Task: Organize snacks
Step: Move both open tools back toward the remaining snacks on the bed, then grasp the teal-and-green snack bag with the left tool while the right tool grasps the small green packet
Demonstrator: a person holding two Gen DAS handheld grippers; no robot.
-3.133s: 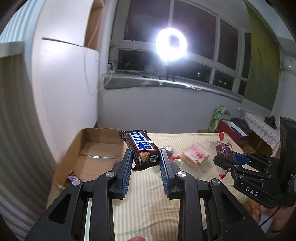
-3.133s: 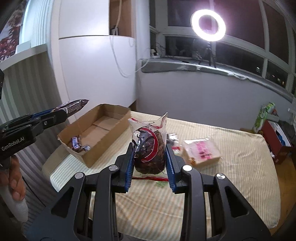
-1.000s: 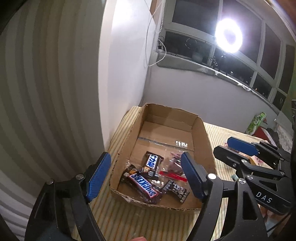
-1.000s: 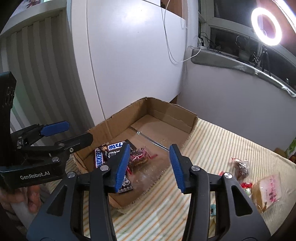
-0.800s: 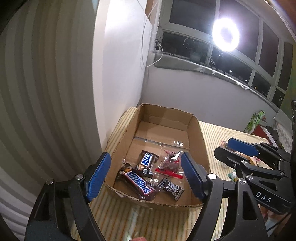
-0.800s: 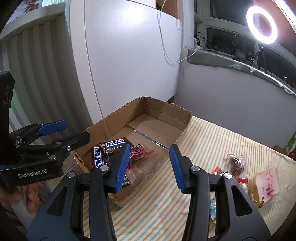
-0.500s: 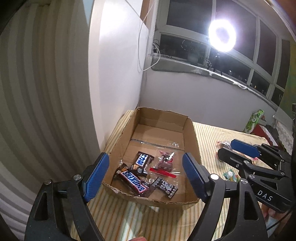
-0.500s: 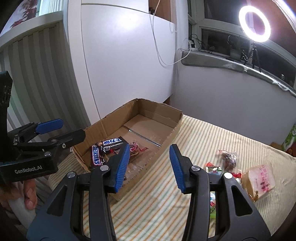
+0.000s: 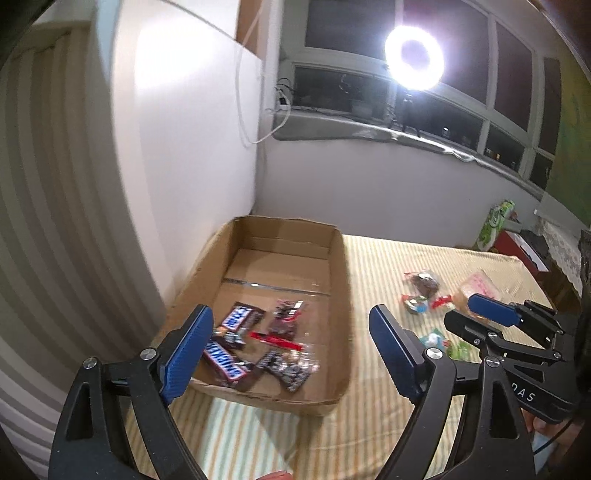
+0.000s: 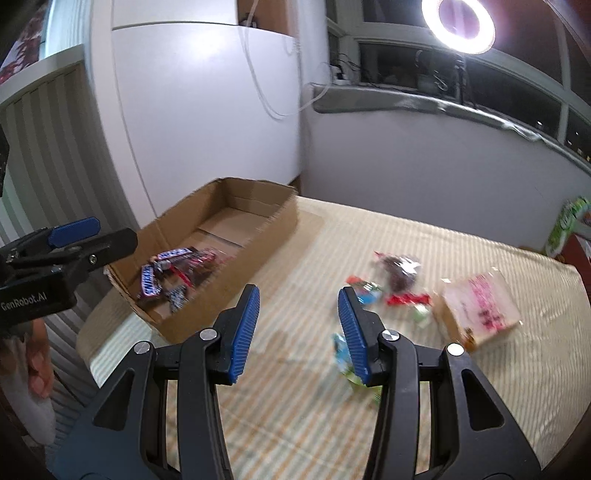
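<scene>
1. Left wrist view, left third: striped wall and a white cabinet [image 9: 184, 122] filled the upper left. Below them the left gripper [image 9: 291, 347] showed its blue pads spread wide, nothing between them.
2. Centre of that view: a cardboard box [image 9: 341, 295] sat on the striped cloth [image 9: 388, 266]. Its near end held the sorted snacks: a Snickers bar [image 9: 223, 360], a second bar with a blue label [image 9: 240, 317], a clear pouch with dark contents [image 9: 284, 325] and a small dark packet [image 9: 286, 369]. The far end of the box was bare cardboard.
3. Right of that view: loose snacks lay on the cloth well apart from the box, among them a dark-filled clear bag [image 9: 424, 282] and a pinkish bread pack [image 9: 480, 286], blurred. The right gripper [image 9: 476, 319] came in from the lower right, seen side-on.
4. Right wrist view, left edge: the left gripper's arm entered beside the box [image 10: 266, 236].
5. Lower centre: right gripper [image 10: 297, 325] fingers were spread apart and empty, over bare cloth between box and loose snacks.
6. Right: the bread pack [image 10: 480, 310] lay at mid right; a ring light [image 10: 458, 22] glowed at upper right.
</scene>
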